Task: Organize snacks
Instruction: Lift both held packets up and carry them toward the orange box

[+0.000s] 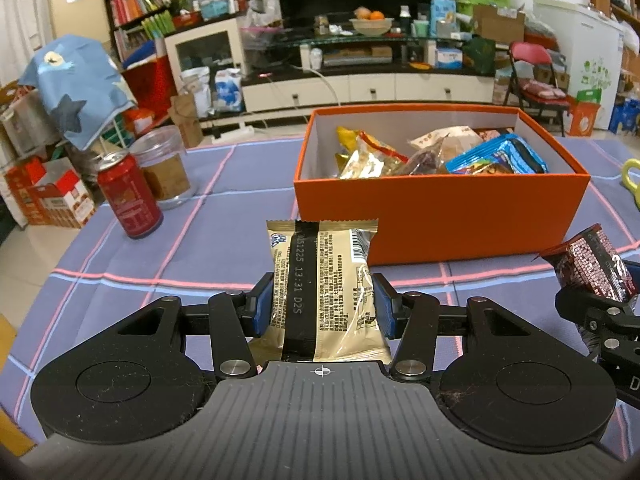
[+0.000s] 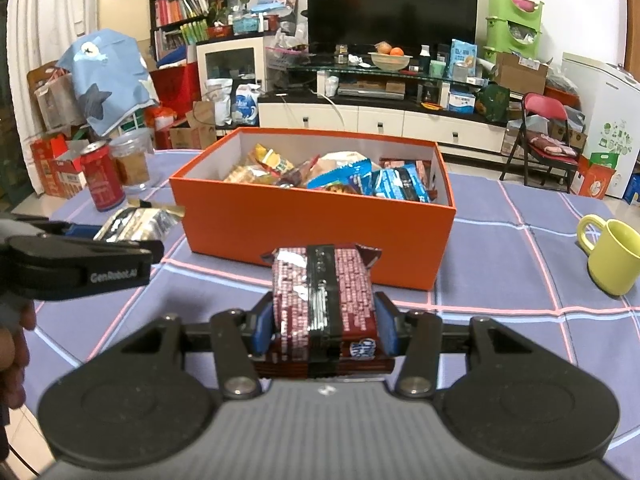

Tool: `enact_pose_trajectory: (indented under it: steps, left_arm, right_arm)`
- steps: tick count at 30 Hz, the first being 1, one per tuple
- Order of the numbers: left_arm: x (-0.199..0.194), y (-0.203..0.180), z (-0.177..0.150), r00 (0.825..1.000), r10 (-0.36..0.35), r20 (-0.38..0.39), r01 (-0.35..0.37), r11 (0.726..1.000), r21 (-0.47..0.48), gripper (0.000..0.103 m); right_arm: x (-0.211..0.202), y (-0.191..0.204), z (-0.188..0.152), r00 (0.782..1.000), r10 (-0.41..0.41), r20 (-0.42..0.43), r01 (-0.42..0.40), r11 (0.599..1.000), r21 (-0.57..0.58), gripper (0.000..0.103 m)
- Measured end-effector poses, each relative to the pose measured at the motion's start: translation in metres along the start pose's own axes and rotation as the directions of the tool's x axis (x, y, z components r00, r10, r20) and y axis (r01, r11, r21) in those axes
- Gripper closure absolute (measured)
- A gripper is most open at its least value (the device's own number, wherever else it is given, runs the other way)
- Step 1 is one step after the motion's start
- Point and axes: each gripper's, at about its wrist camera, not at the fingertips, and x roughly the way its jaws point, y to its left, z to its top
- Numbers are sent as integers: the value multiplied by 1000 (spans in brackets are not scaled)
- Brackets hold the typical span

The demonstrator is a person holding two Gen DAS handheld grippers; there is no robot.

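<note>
An orange box point(image 1: 440, 216) point(image 2: 304, 232) with several snack packets inside stands on the purple checked tablecloth. My left gripper point(image 1: 323, 304) is shut on a beige snack packet point(image 1: 332, 280), held above the cloth just in front of the box's left part. That packet also shows in the right wrist view point(image 2: 140, 220). My right gripper point(image 2: 325, 320) is shut on a dark red snack packet point(image 2: 324, 296), held in front of the box's near wall. The red packet shows at the right edge of the left wrist view point(image 1: 592, 268).
A red drink can point(image 1: 128, 196) point(image 2: 102, 180) and a clear jar point(image 1: 164, 168) stand left of the box. A yellow-green mug point(image 2: 612, 256) stands to the right. Beyond the table are a TV stand, shelves and a red folding chair point(image 2: 544, 140).
</note>
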Motion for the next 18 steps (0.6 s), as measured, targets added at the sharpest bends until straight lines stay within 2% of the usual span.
enact_pose_trajectory:
  steps: [12, 15, 18]
  left_arm:
    - [-2, -2, 6, 1000, -8, 9, 9, 1000, -9, 78]
    - [-4, 0, 14, 999, -36, 13, 36, 999, -20, 78]
    - [-8, 5, 29, 998, -35, 46, 36, 999, -24, 78]
  right_arm:
    - [-8, 0, 5, 1000, 13, 22, -13, 1000, 15, 52]
    - [-10, -3, 12, 999, 28, 27, -28, 999, 25, 52]
    - [-13, -13, 28, 998, 12, 57, -14, 1000, 27, 52]
